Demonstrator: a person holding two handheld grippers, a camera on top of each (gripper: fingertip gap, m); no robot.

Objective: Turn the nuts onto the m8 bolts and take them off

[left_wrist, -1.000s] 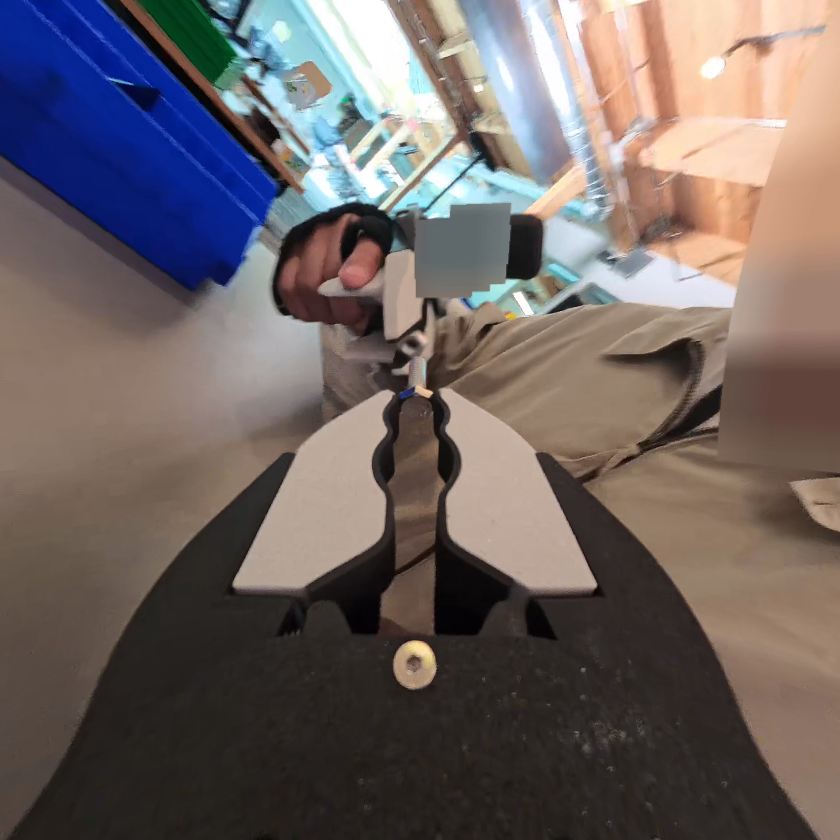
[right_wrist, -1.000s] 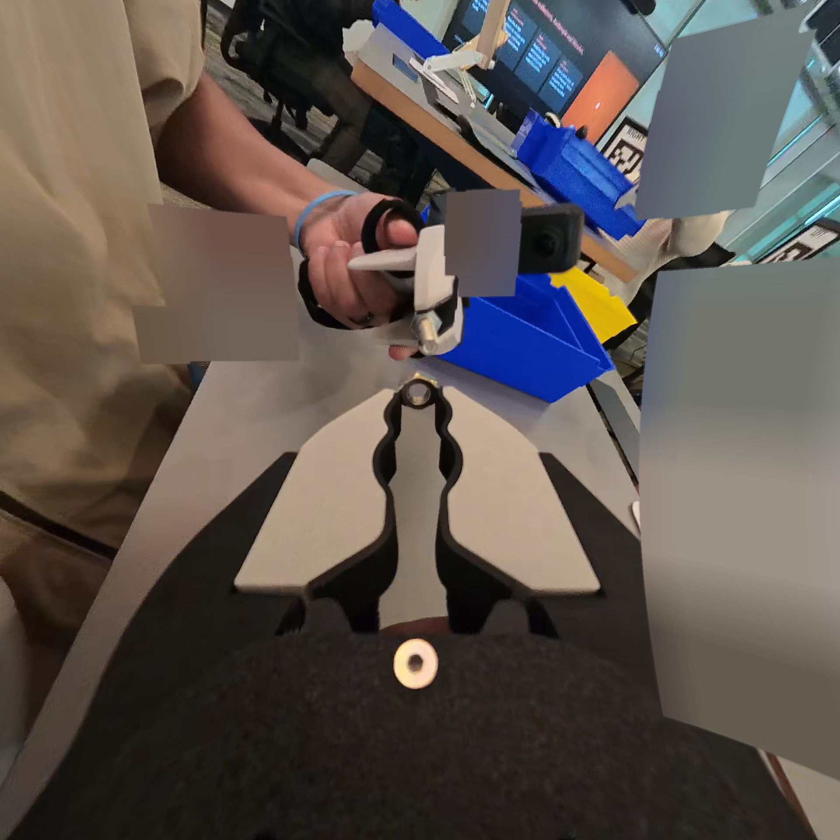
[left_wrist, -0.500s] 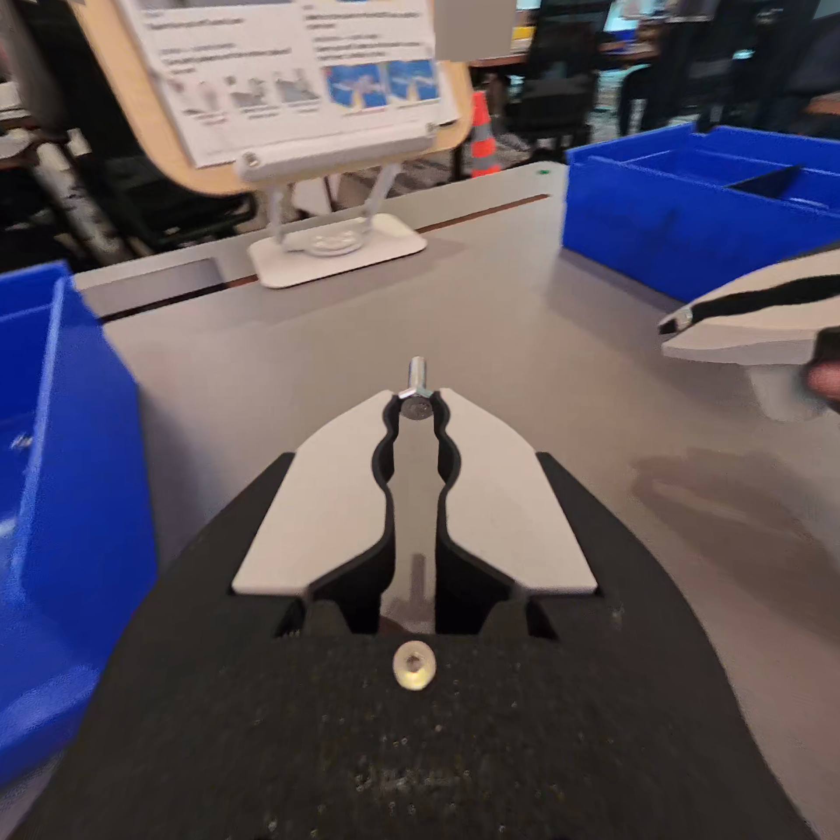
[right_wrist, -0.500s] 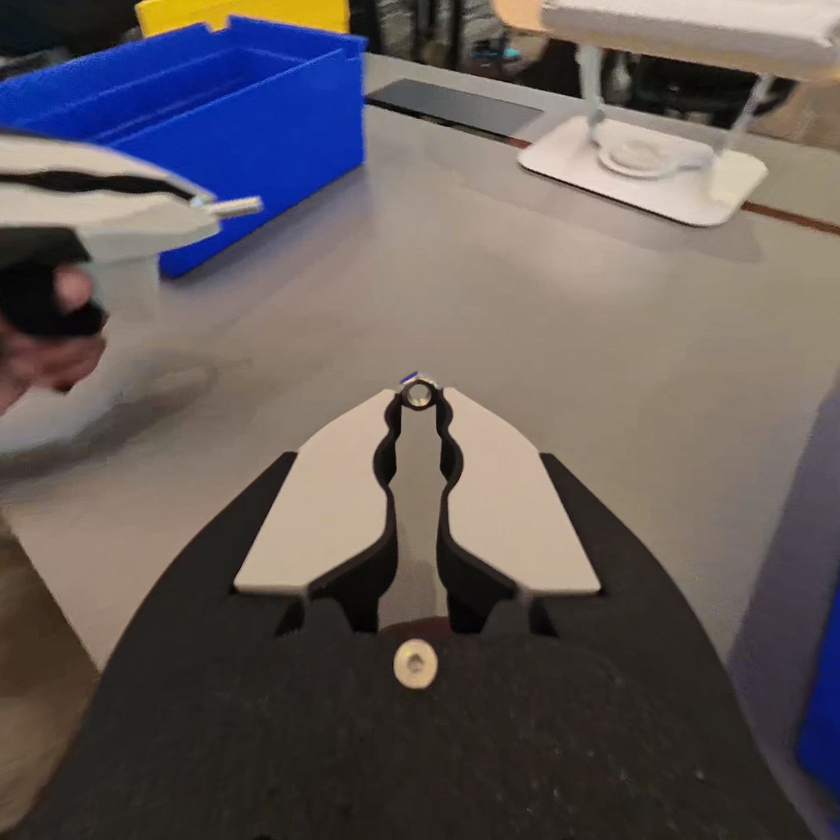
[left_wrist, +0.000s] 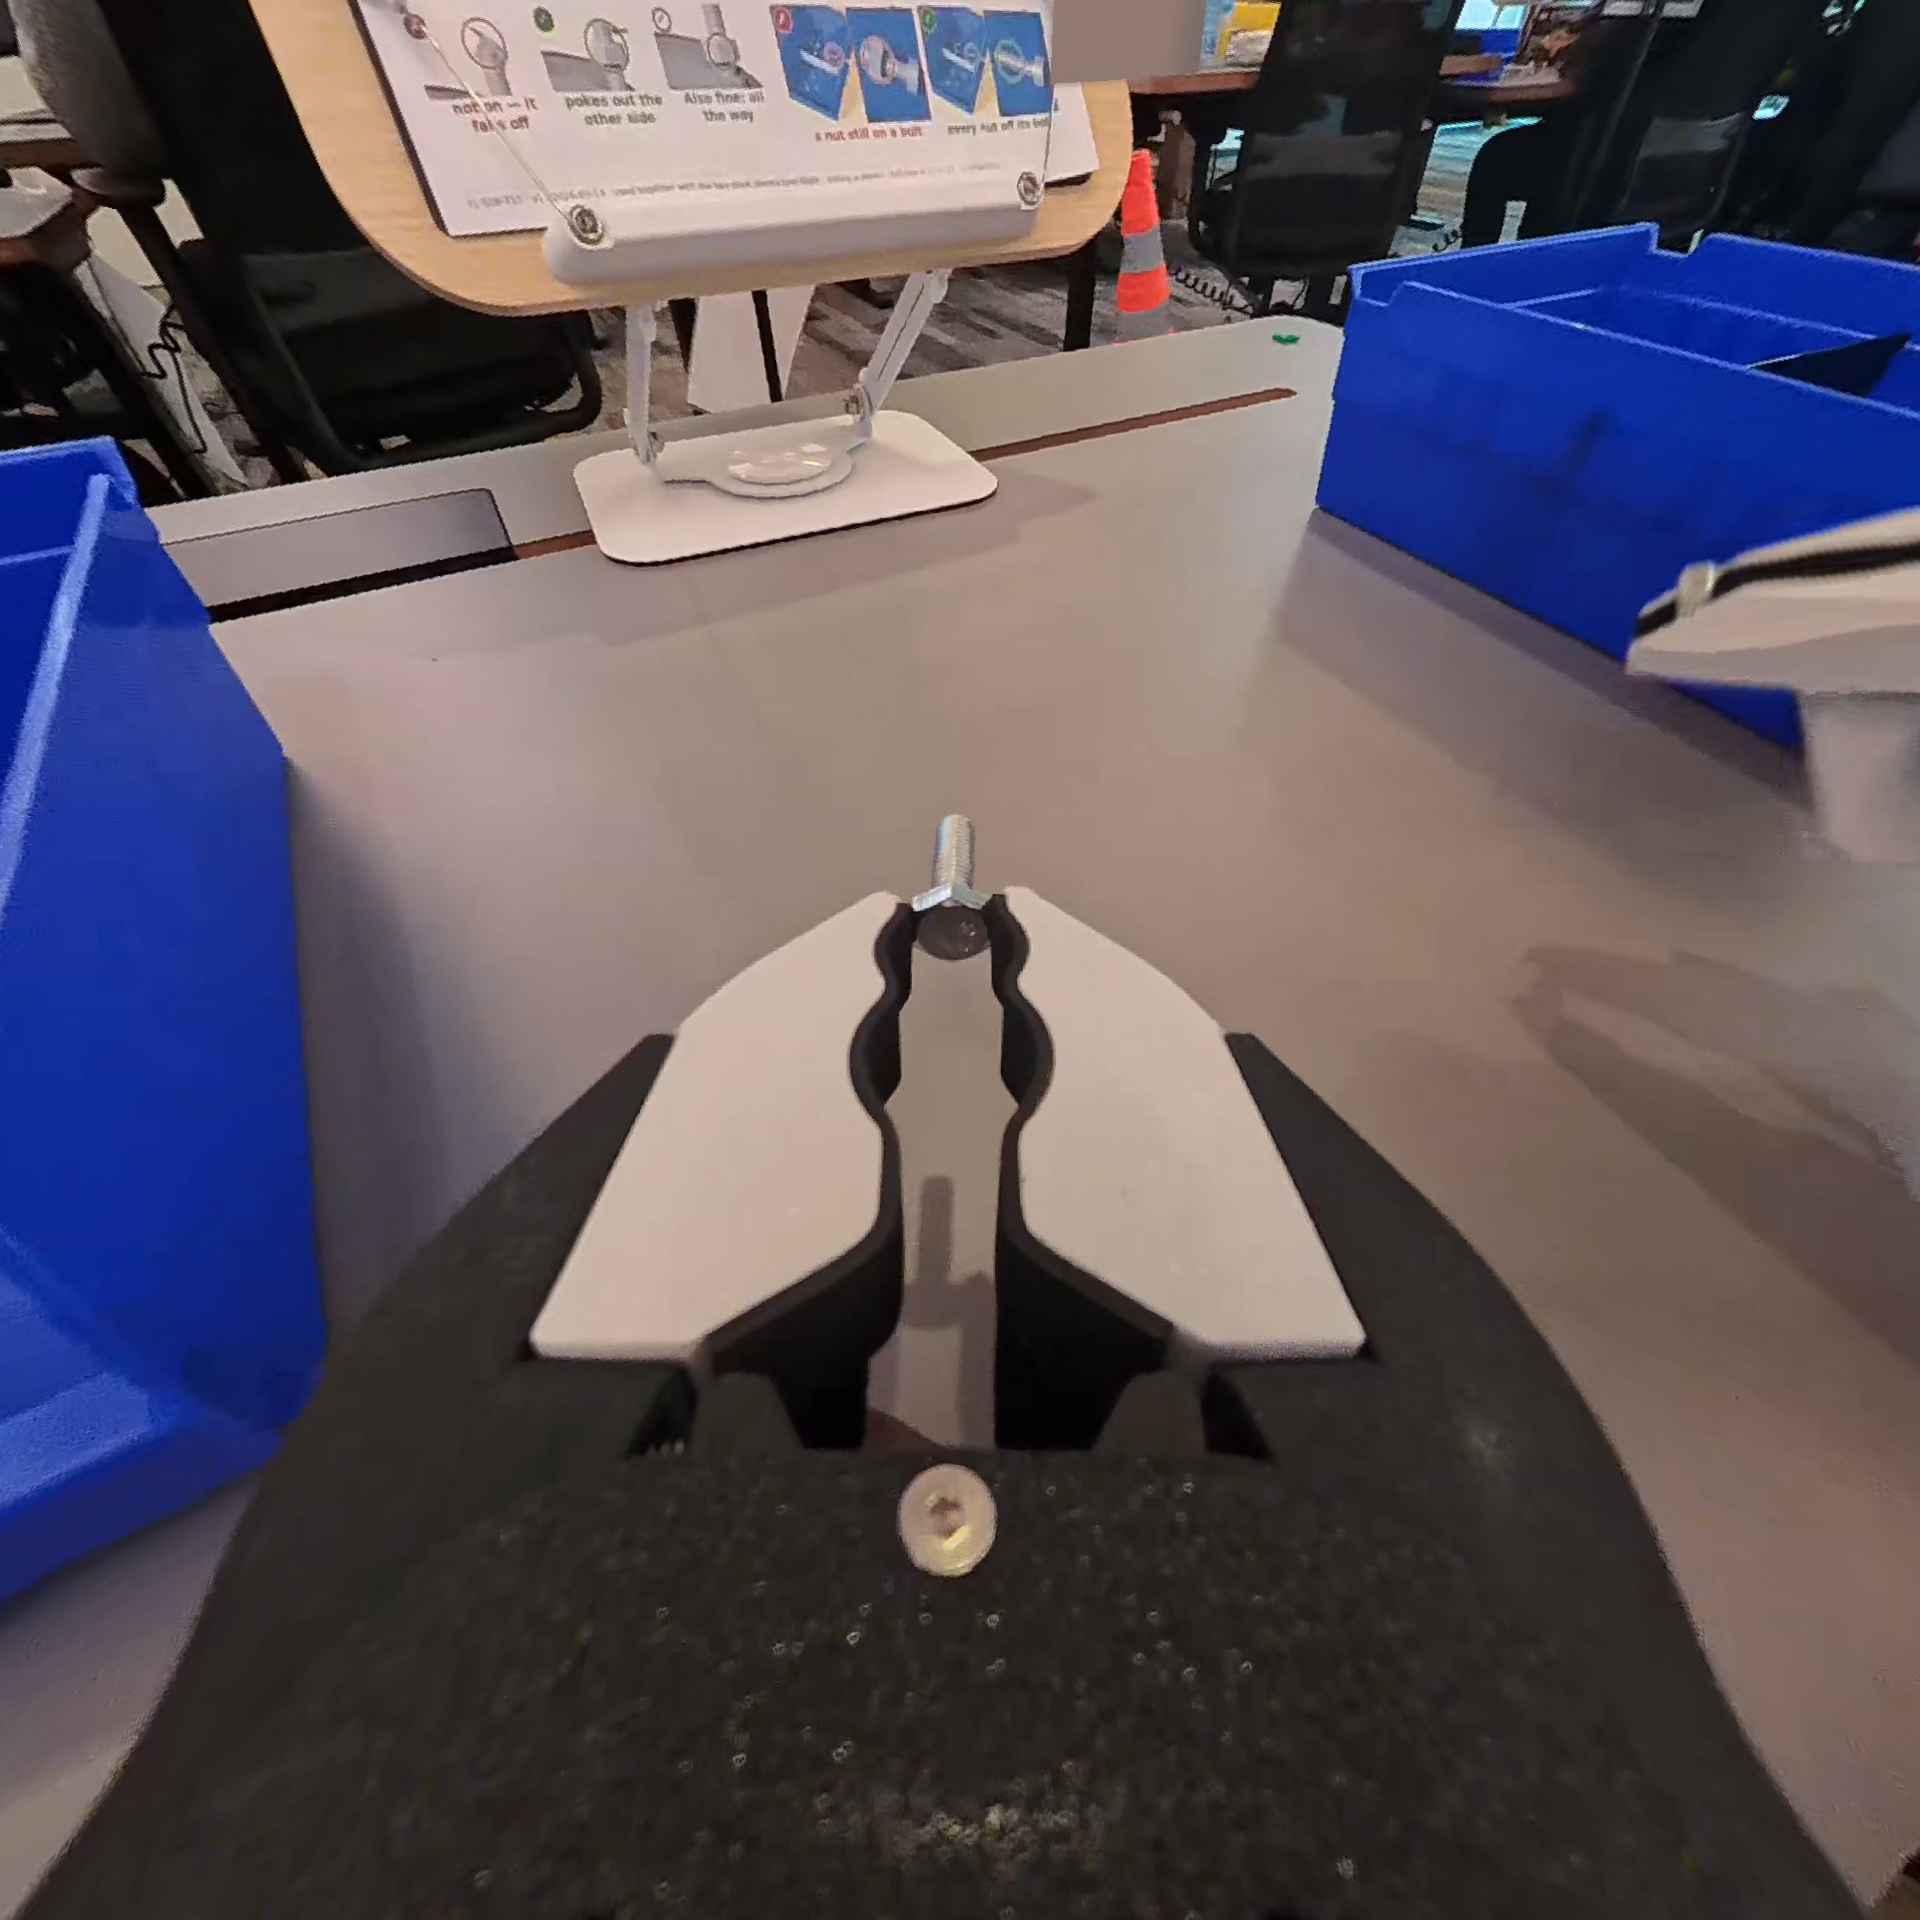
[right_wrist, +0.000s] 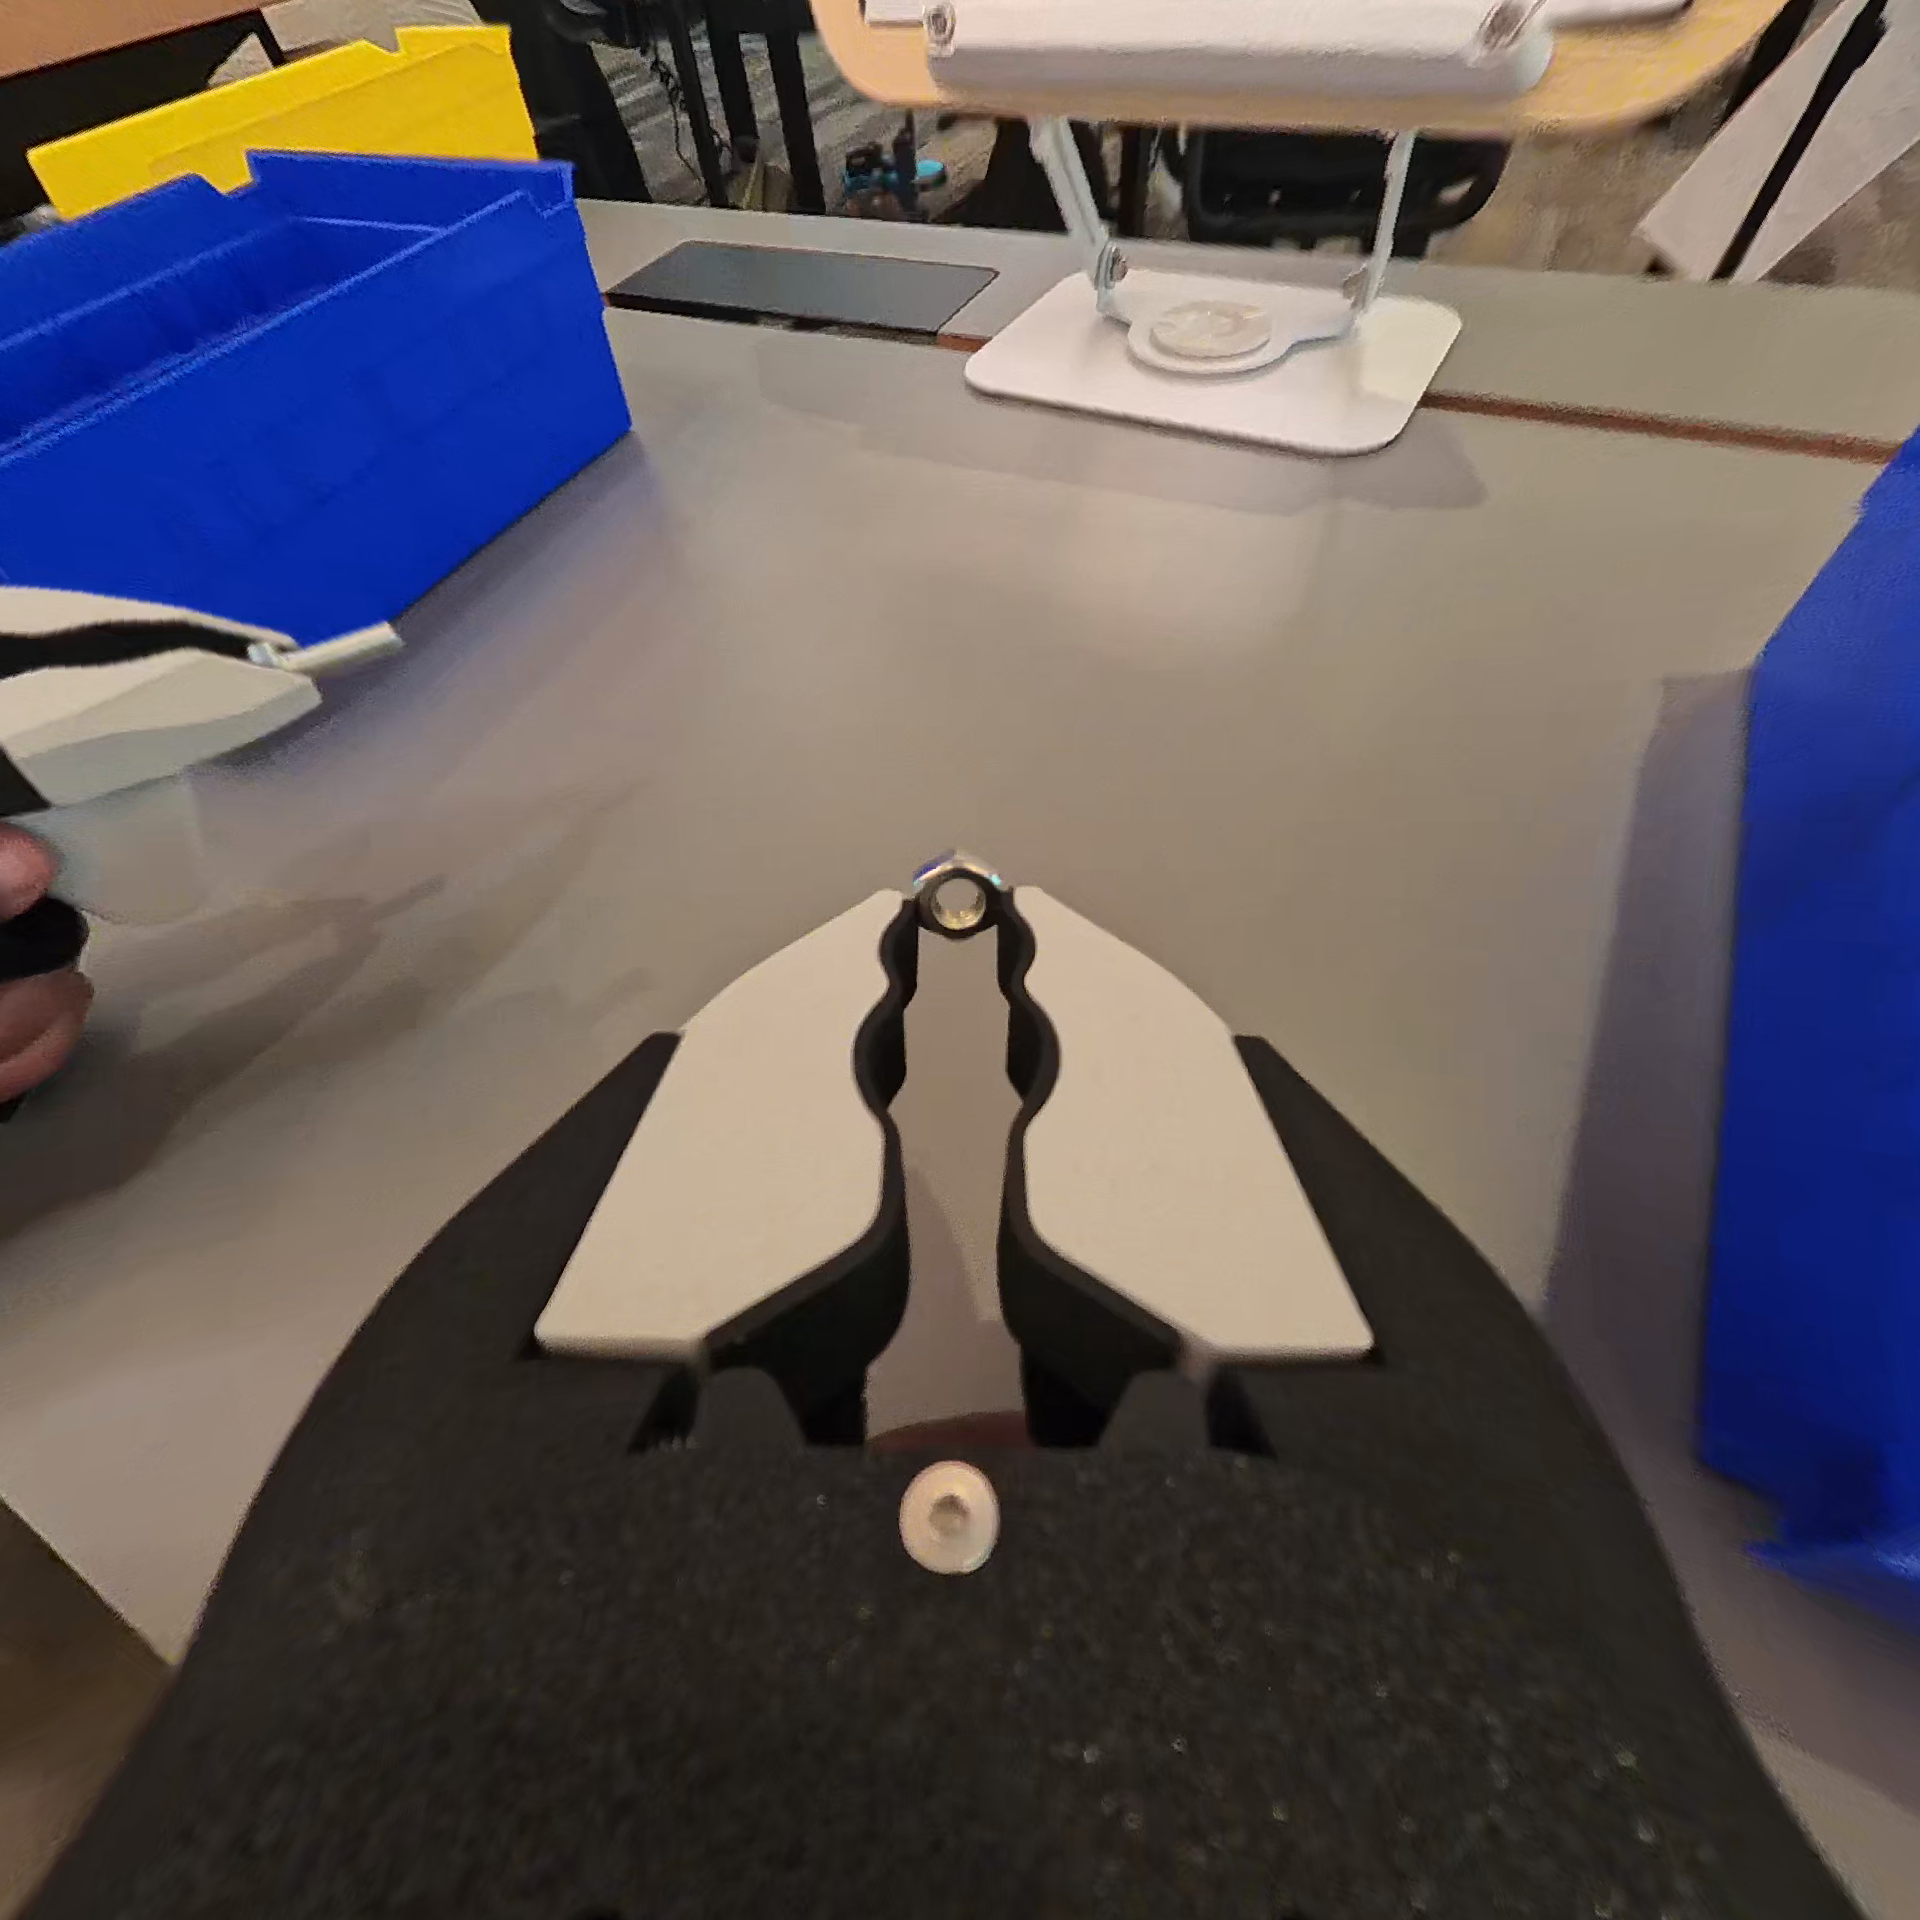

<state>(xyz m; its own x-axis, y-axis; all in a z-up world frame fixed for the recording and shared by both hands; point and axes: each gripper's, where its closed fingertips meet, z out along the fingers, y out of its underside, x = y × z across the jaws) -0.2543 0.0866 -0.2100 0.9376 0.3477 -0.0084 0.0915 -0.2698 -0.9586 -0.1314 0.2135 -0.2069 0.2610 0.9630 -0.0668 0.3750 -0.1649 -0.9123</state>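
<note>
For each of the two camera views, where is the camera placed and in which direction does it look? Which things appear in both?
Left wrist view: sits on the left tool, looking along its fingers over the grey table toward the document stand; the tool grips a bolt by its head.
Right wrist view: sits on the right tool, facing the same stand; it grips a nut; the person's hand shows at left.
Shared: table, stand, blue bins, and each view shows the other tool at its edge.
</note>
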